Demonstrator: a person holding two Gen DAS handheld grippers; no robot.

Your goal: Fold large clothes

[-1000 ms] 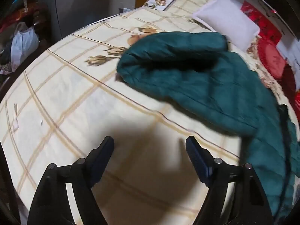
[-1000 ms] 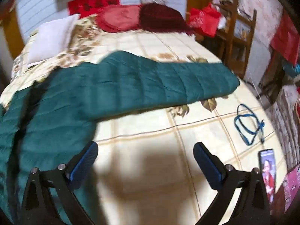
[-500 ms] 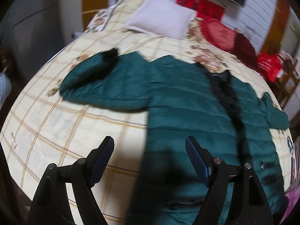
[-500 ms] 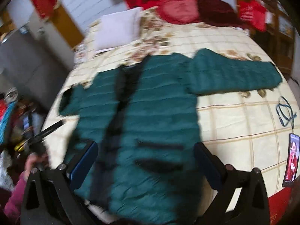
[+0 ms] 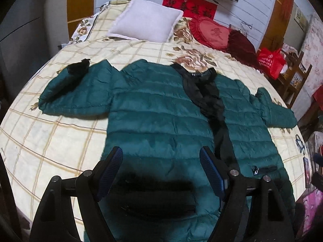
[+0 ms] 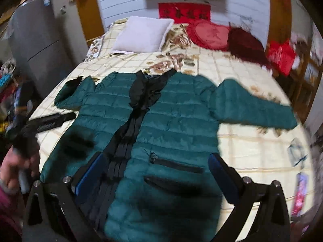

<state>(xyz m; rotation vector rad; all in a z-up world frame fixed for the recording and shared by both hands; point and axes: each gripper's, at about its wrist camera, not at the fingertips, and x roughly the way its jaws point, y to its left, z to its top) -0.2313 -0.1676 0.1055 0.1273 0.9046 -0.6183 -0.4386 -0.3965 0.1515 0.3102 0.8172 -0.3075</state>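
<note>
A dark green puffer jacket (image 5: 161,109) lies front up on the checked bedspread (image 5: 60,141), both sleeves spread out to the sides. Black lining (image 5: 210,98) shows along its open front. The left sleeve (image 5: 76,92) has its black cuff turned out. My left gripper (image 5: 160,155) hovers open over the jacket's lower left panel, nothing between its fingers. My right gripper (image 6: 157,159) is open too, above the lower right panel with its zipped pocket (image 6: 177,166). In the right wrist view a person's hand (image 6: 14,167) at the left edge grips a black handle.
A white pillow (image 5: 145,26), a red heart cushion (image 5: 212,32) and a dark red cushion (image 5: 242,44) lie at the head of the bed. A phone (image 6: 300,193) and a blue cord (image 6: 296,151) lie by the right edge. A wooden chair (image 5: 292,80) stands beyond.
Both grippers pulled back from the sleeves toward the foot of the bed and rose, so the whole jacket now shows. Both stayed open and empty.
</note>
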